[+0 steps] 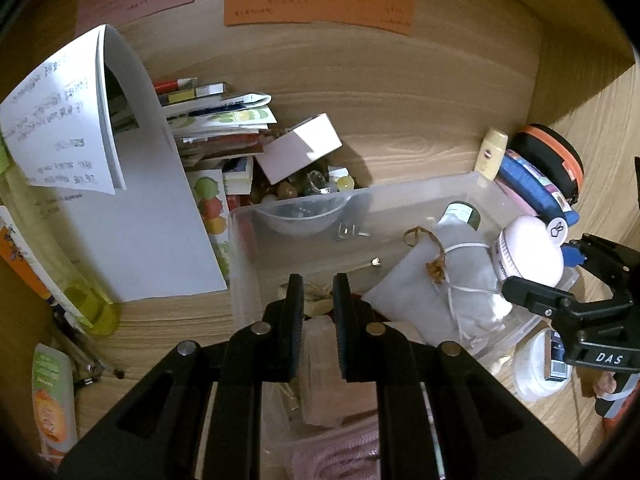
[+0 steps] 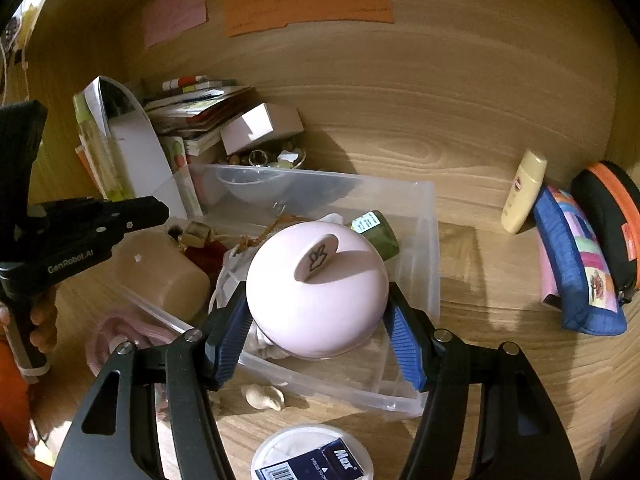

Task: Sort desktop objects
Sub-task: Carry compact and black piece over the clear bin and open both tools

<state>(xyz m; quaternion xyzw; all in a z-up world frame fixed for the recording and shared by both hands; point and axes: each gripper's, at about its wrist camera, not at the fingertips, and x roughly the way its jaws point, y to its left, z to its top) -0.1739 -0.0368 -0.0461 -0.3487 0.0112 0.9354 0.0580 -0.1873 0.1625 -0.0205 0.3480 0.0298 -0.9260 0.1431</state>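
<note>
Item: pink dome-lidded jar (image 2: 316, 296), round, rabbit-logo tab on top; clamped in right gripper (image 2: 318, 344) fingers, over clear plastic bin (image 2: 428, 240) on wood bench (image 2: 480, 320). Bin contents: white drawstring pouch (image 1: 432, 292), green bottle (image 2: 378, 232), misc. smalls. Left gripper (image 1: 318, 312) fingers closed, nothing held.

**Setting: cluttered home study desk in a wood-panelled nook**

Light wood-grain desk surface (image 2: 460, 272) with matching back and side panels. Pink, green and orange handwritten paper notes (image 2: 308, 4) on the back panel at 12 o'clock. Stack of books and booklets (image 1: 216, 120) at 10 o'clock. Clear plastic storage bin (image 2: 424, 216) of trinkets at centre. Cream lotion bottle (image 2: 524, 192) and blue patchwork fabric pouch (image 2: 576, 264) at 3 o'clock.
</note>
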